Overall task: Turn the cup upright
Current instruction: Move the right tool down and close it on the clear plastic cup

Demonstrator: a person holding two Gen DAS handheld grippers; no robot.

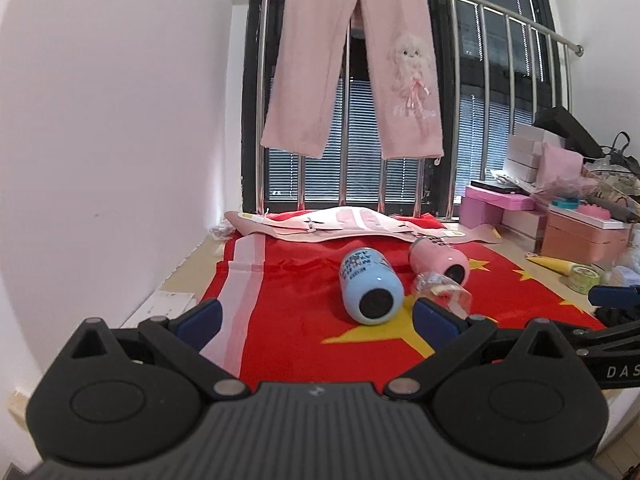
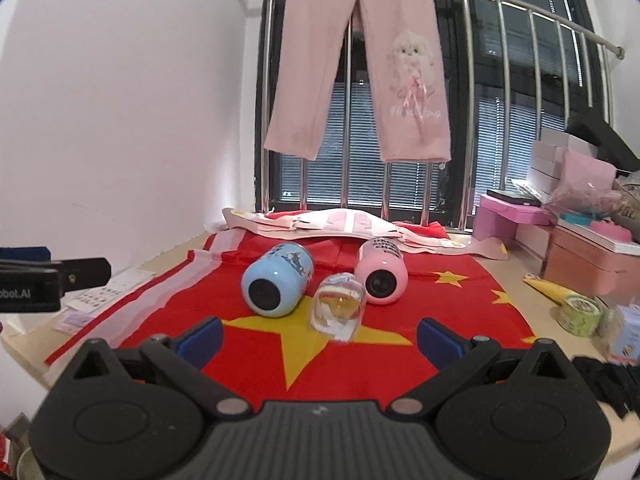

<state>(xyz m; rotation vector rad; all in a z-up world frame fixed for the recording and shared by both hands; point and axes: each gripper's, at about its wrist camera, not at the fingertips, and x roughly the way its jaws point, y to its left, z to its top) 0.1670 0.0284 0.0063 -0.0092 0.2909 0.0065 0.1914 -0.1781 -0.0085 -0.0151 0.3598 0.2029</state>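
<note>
Three cups lie on their sides on a red flag cloth (image 1: 304, 340) (image 2: 400, 364). A blue cup (image 1: 370, 286) (image 2: 278, 280) lies at the left, its opening toward me. A pink cup (image 1: 440, 262) (image 2: 382, 276) lies at the right. A clear glass cup (image 1: 442, 286) (image 2: 338, 306) lies in front, between them. My left gripper (image 1: 316, 316) is open and empty, just short of the blue cup. My right gripper (image 2: 320, 338) is open and empty, just short of the glass cup. The right gripper's tip (image 1: 612, 294) shows at the left view's right edge.
Pink trousers (image 1: 352, 64) hang on a steel railing before a dark window. Folded pink cloth (image 2: 320, 224) lies behind the cups. Pink boxes (image 2: 592, 256), a tape roll (image 2: 578, 312) and clutter crowd the right side. A white wall stands on the left.
</note>
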